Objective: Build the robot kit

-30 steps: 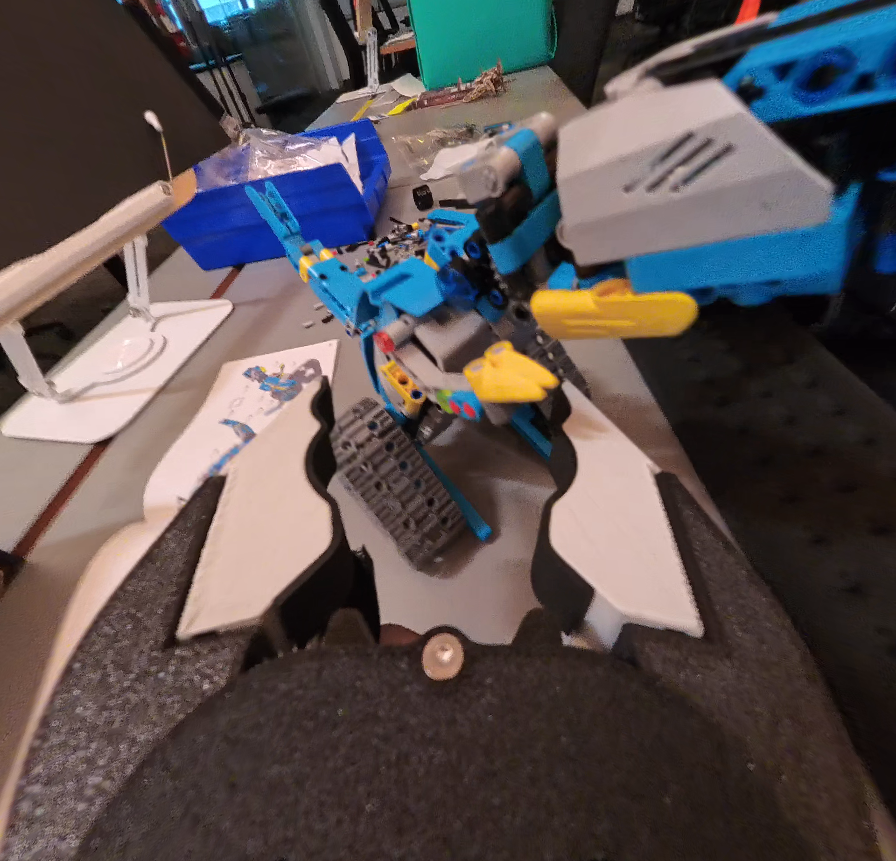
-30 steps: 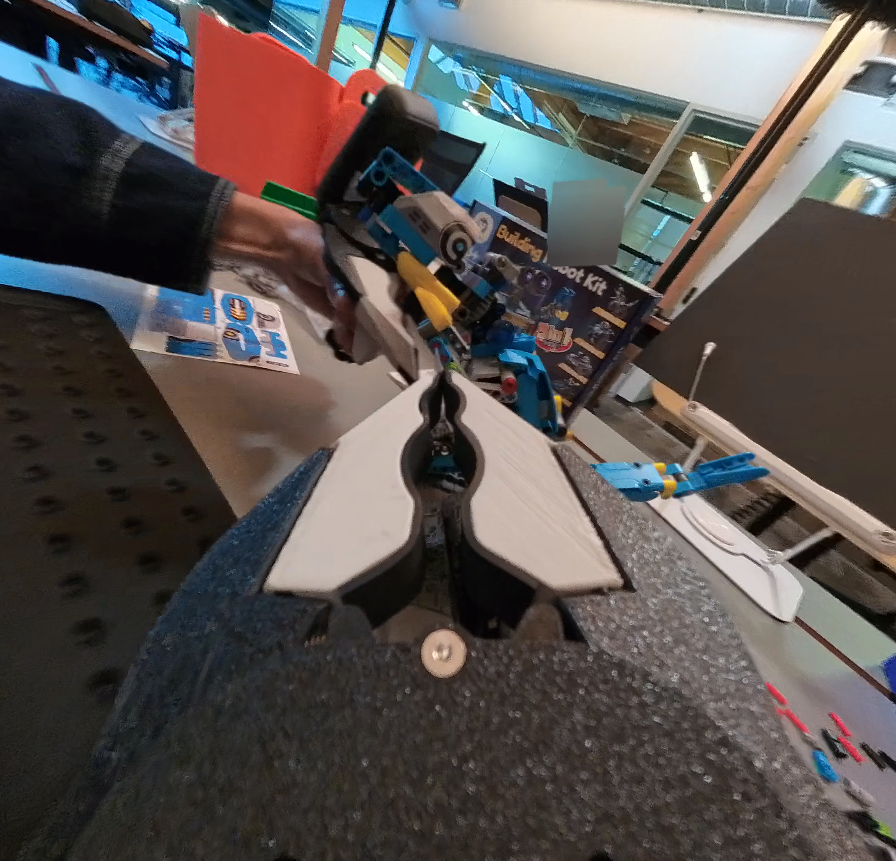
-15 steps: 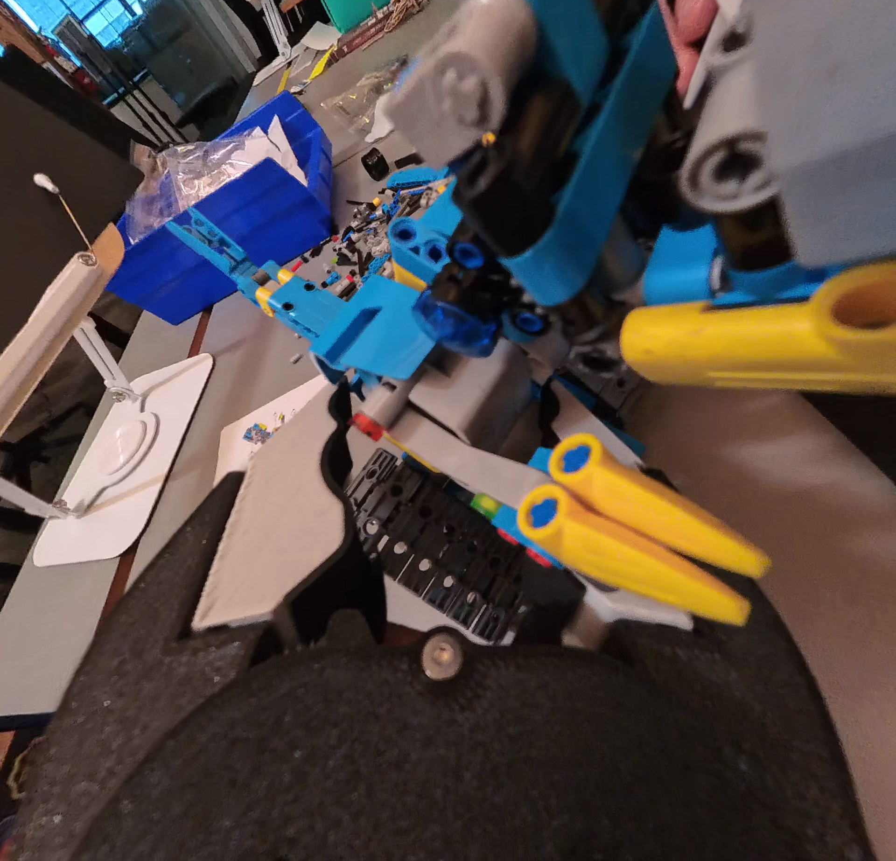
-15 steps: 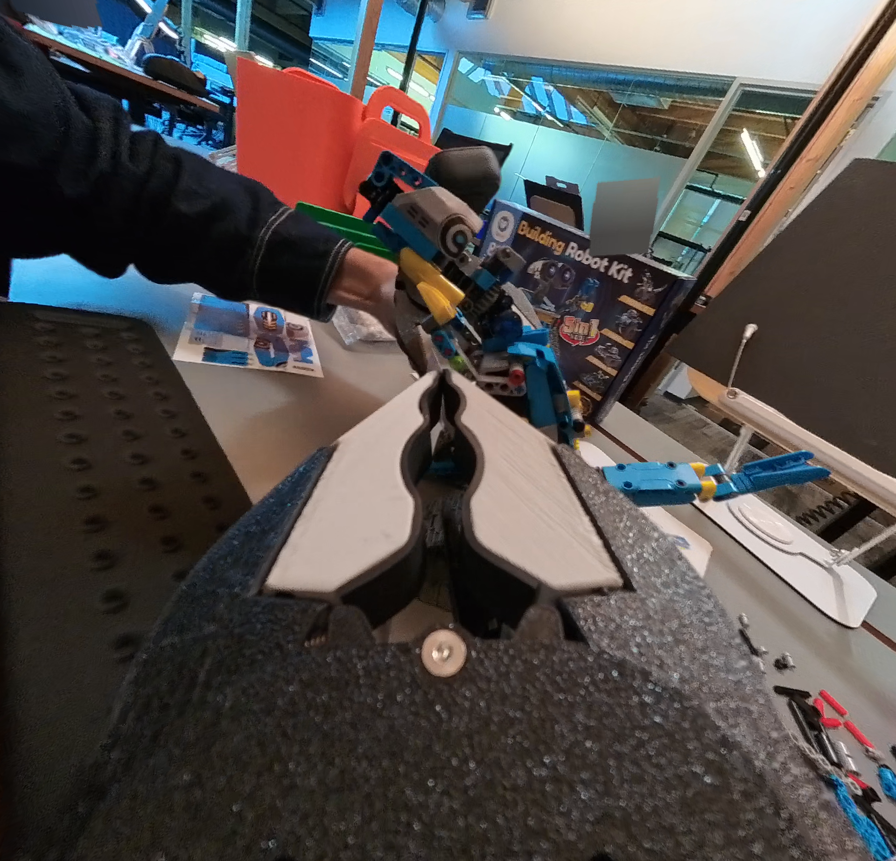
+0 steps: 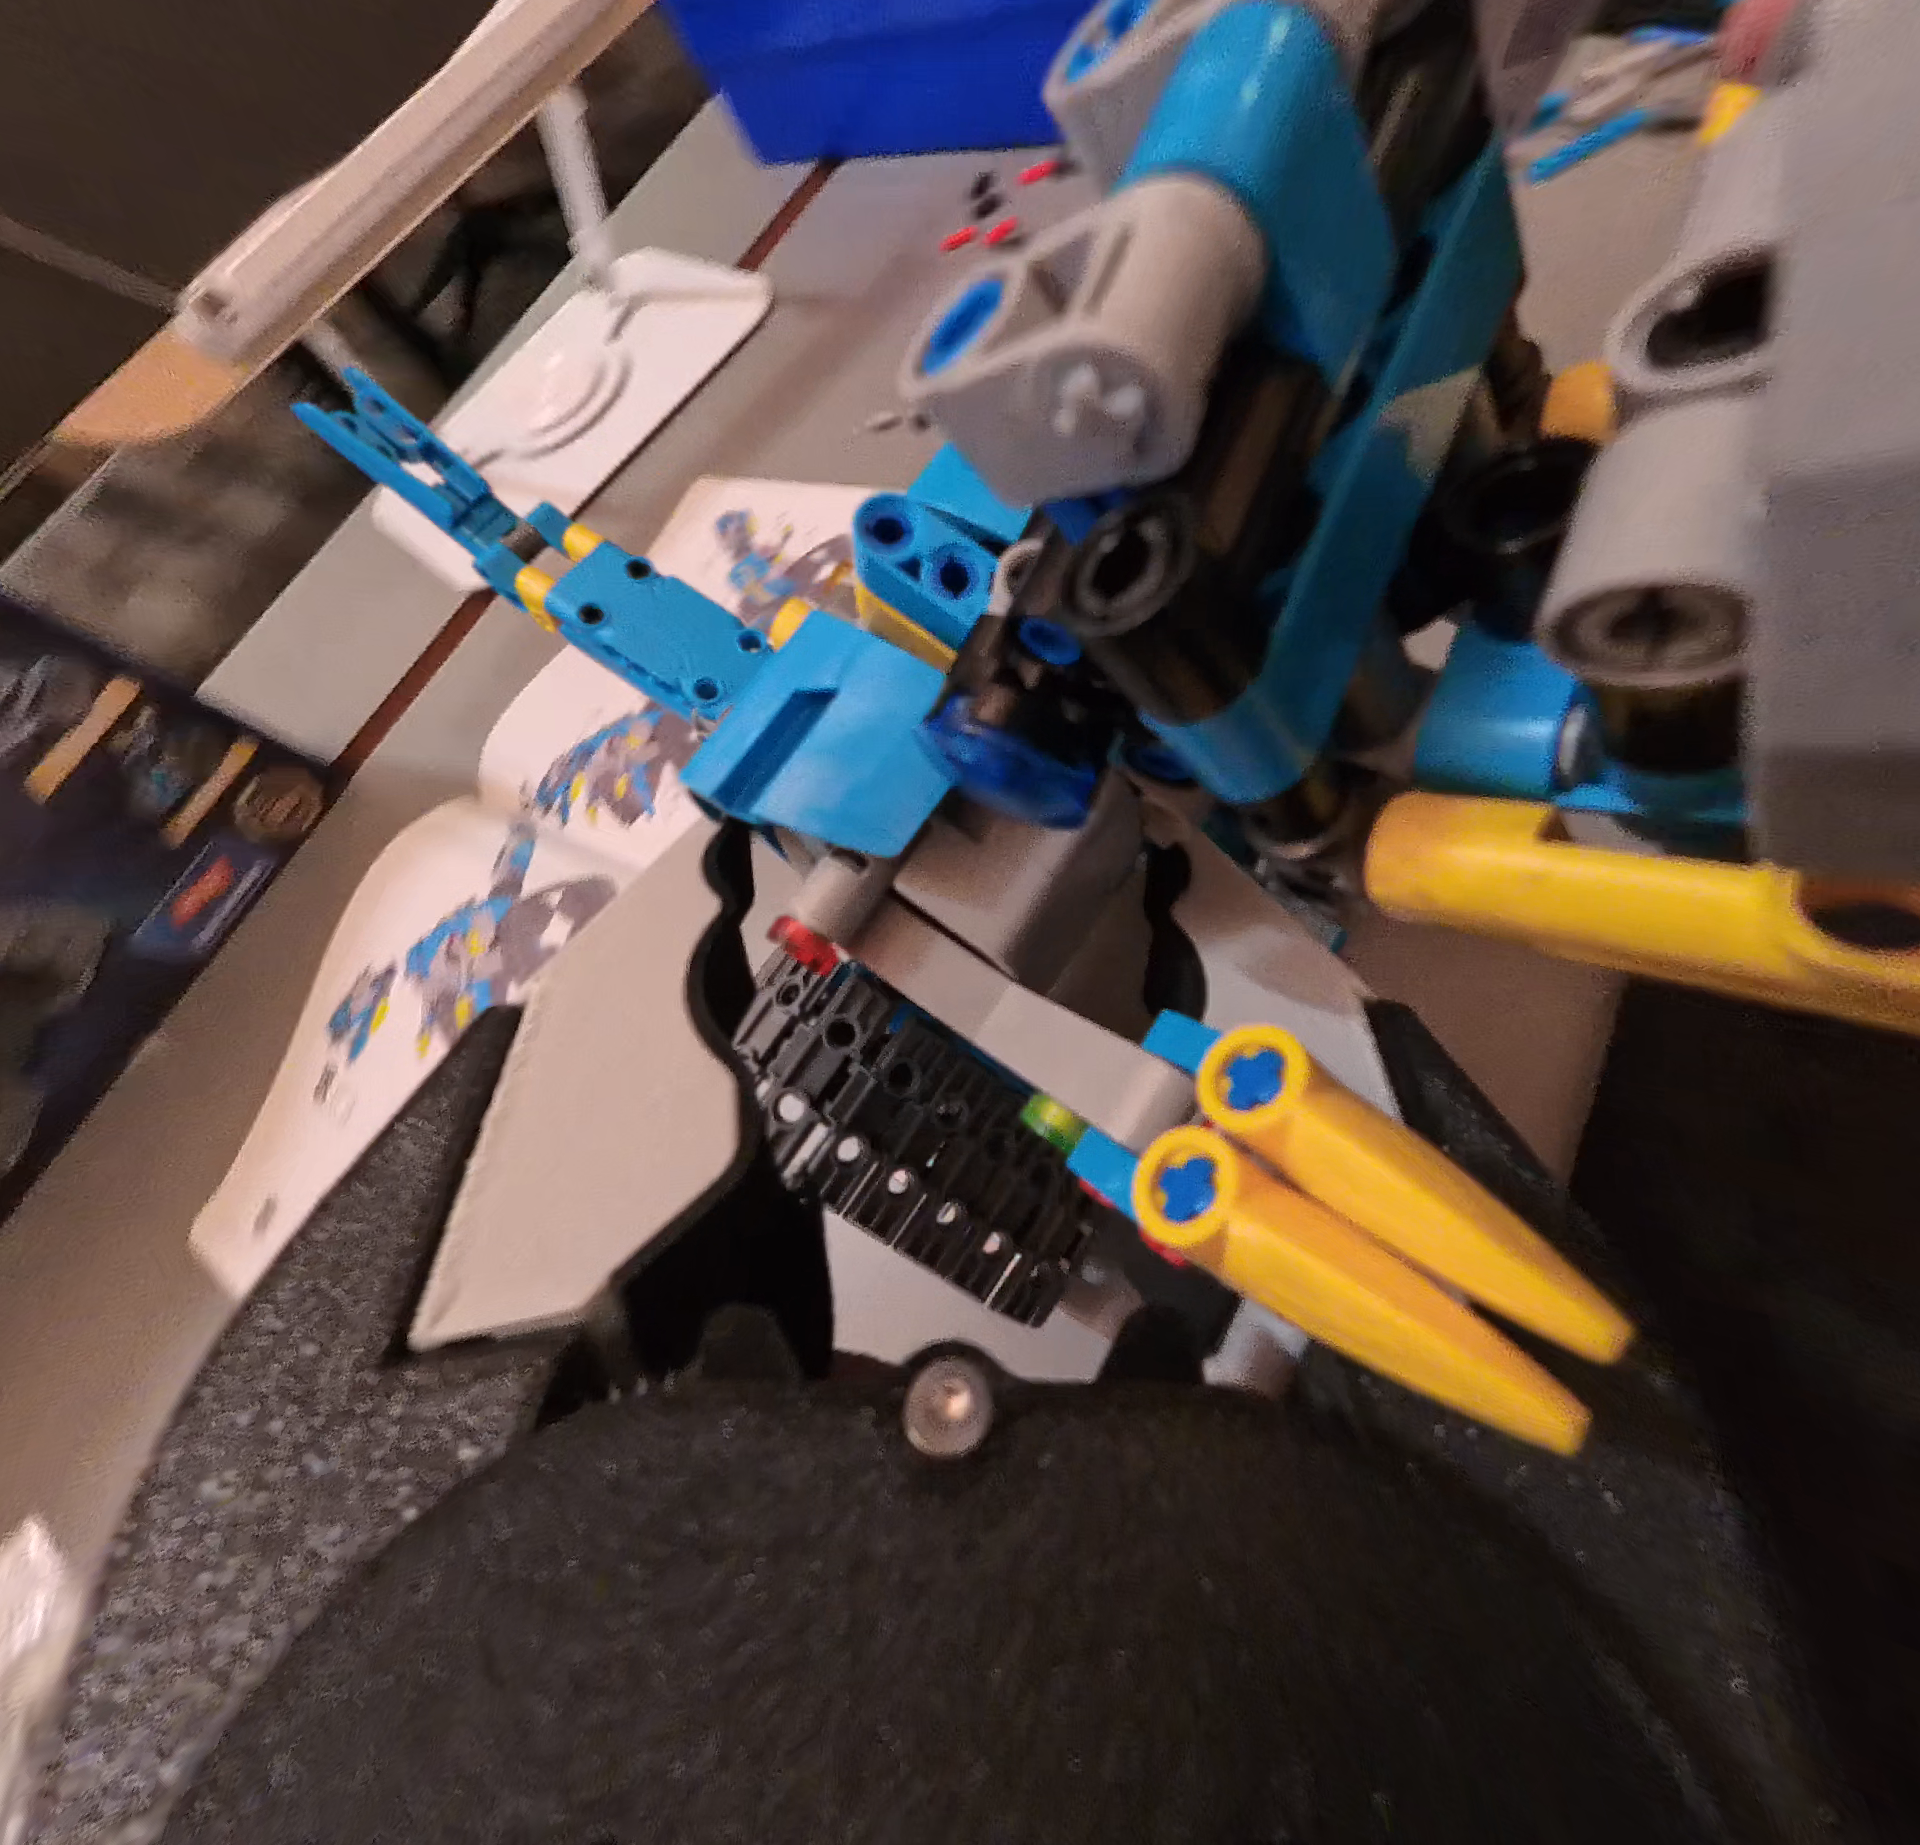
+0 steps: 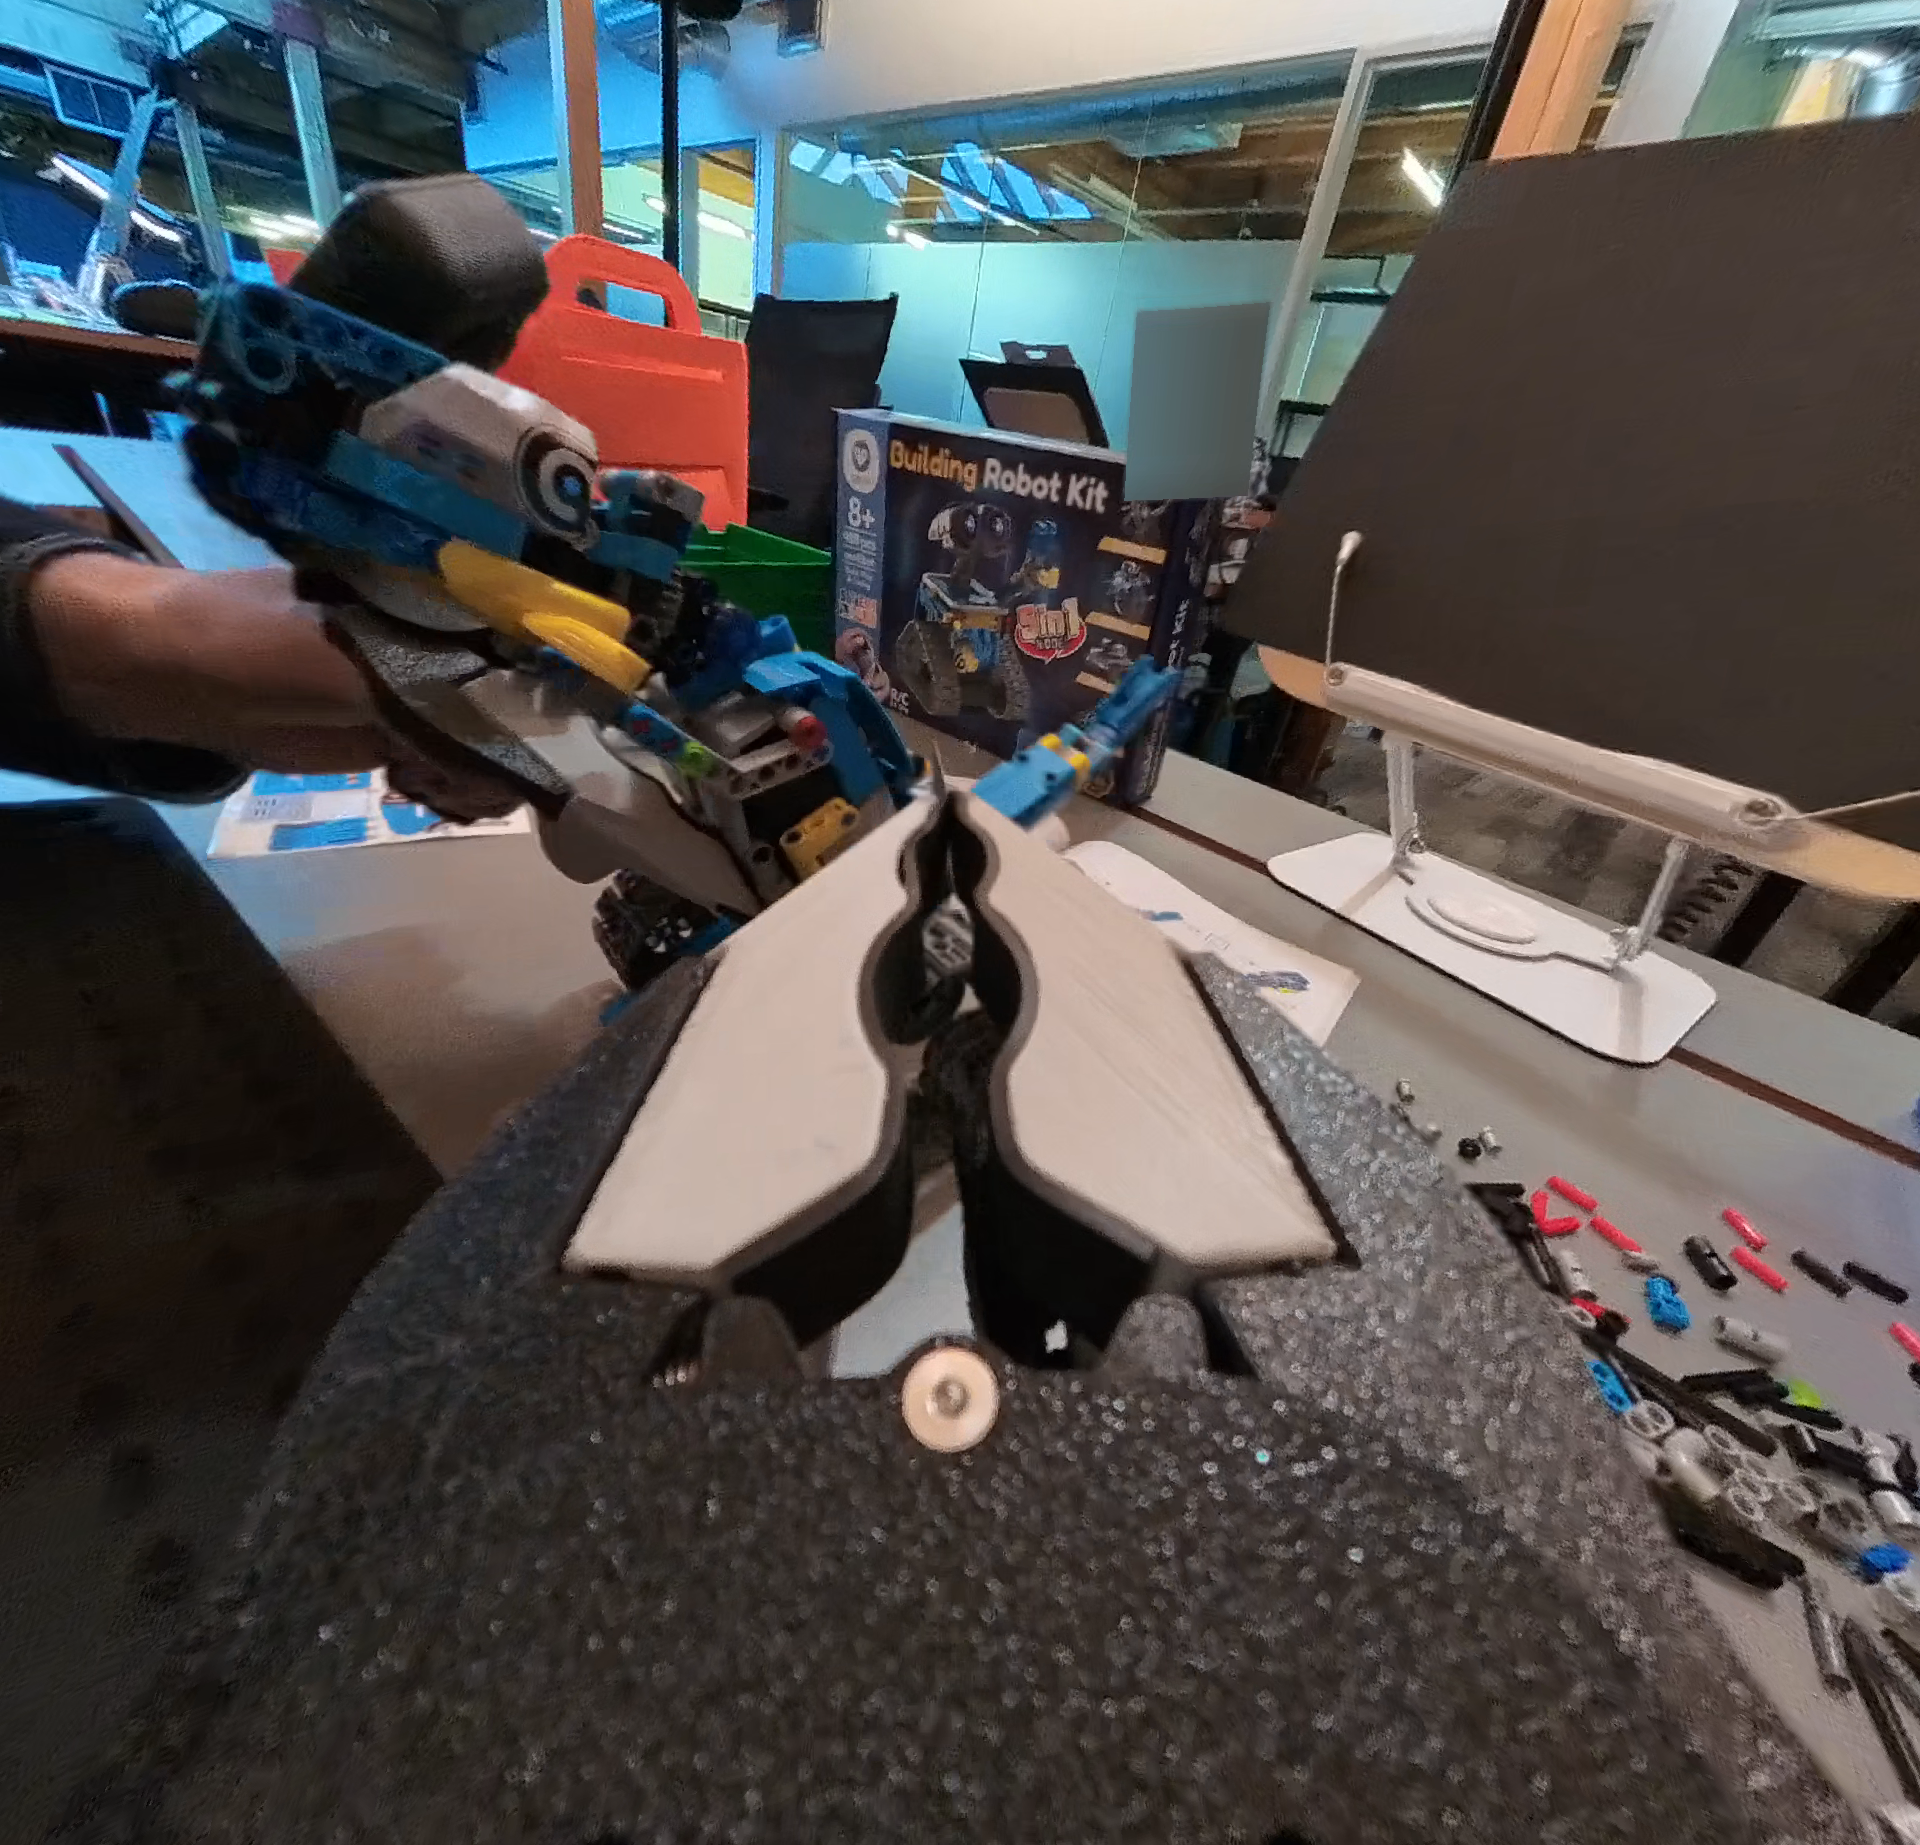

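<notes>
Gripping blue-and-grey brick robot (image 5: pixel 1226 590) at its tracked base, left gripper (image 5: pixel 935 974) holds it tilted; right gripper (image 6: pixel 951 839), fingers together and empty, sits just beside outstretched blue arm (image 6: pixel 1081 756).

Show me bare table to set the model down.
Bare grey table lies between the sticker sheet and the right gripper, just under the model that the left gripper holds. It is crowded on the right, where loose parts lie scattered beside the white stand.
</notes>
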